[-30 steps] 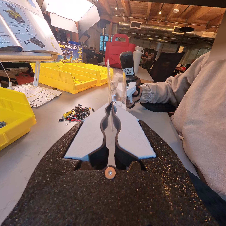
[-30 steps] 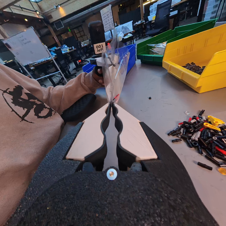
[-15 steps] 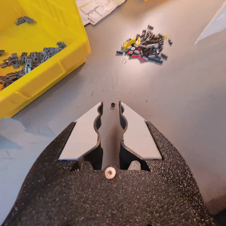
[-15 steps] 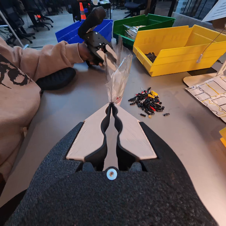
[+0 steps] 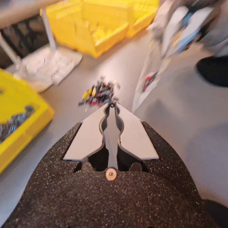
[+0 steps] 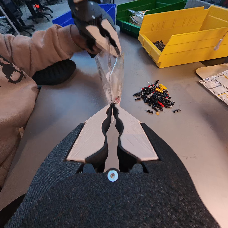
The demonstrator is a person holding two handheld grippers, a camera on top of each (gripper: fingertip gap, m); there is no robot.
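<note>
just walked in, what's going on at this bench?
A person holds a gripper in each hand over a grey table. The right gripper is shut on a corner of a clear plastic bag. The left gripper pinches a small black ring-shaped part just above a pile of small plastic parts. Yellow bins with more parts stand around; the left wrist view is motion-blurred.

A grey tabletop (image 6: 185,141) spreads out beneath and ahead of the fingers. Far beyond the fingertips, to their left, black office chairs (image 6: 38,13) stand on a grey floor (image 6: 40,24). Ahead and right of the fingertips sit yellow bins (image 6: 185,37), with a green bin (image 6: 128,25) and a blue bin (image 6: 64,19) behind. The left wrist view is blurred; a white stand (image 5: 49,30) rises ahead-left.
</note>
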